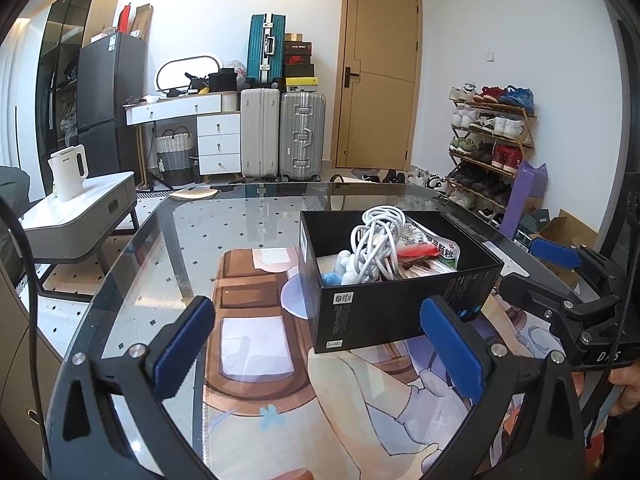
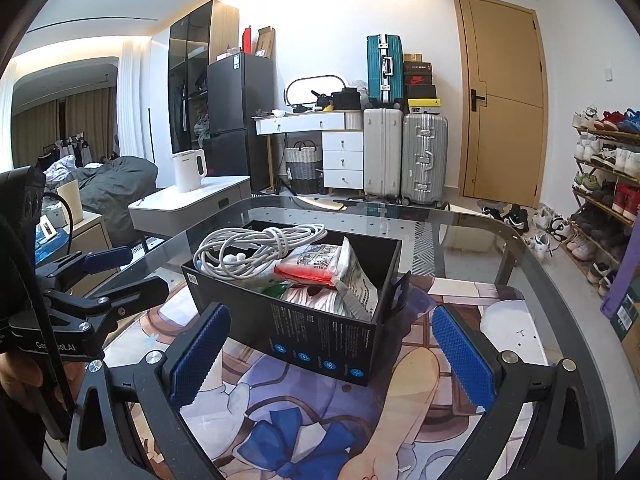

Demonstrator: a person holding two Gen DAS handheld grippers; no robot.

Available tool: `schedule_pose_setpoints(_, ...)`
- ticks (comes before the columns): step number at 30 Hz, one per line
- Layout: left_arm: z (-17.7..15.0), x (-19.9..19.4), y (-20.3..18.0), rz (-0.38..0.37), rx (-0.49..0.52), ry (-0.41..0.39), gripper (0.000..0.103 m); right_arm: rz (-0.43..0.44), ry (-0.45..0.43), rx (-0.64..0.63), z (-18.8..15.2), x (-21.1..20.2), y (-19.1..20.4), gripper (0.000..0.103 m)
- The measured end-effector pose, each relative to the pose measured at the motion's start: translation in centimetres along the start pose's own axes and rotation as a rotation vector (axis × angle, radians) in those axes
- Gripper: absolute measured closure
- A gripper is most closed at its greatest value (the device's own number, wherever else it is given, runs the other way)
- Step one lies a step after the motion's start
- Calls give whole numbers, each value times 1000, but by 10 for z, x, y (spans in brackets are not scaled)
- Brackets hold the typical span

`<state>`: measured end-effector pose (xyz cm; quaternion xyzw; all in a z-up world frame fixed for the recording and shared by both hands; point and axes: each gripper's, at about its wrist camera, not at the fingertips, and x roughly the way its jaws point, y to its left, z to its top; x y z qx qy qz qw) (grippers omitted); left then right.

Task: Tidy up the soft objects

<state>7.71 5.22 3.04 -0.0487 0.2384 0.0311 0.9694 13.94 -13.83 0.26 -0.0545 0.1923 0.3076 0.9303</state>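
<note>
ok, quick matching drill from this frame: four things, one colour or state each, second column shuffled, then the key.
Things:
1. coiled cable
2. box
3. left gripper
4. table

Descriptions:
A. glass top, see-through
B. black, open-topped
C. white, piled in the box
D. jaws wide apart, holding nothing

Pairs: 1-C, 2-B, 3-D, 4-A
</note>
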Motion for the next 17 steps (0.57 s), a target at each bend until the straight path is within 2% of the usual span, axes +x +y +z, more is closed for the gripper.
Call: schedule_pose_setpoints(17, -3, 0, 0, -2, 9, -2, 0, -3, -22, 5, 1, -6, -1, 1)
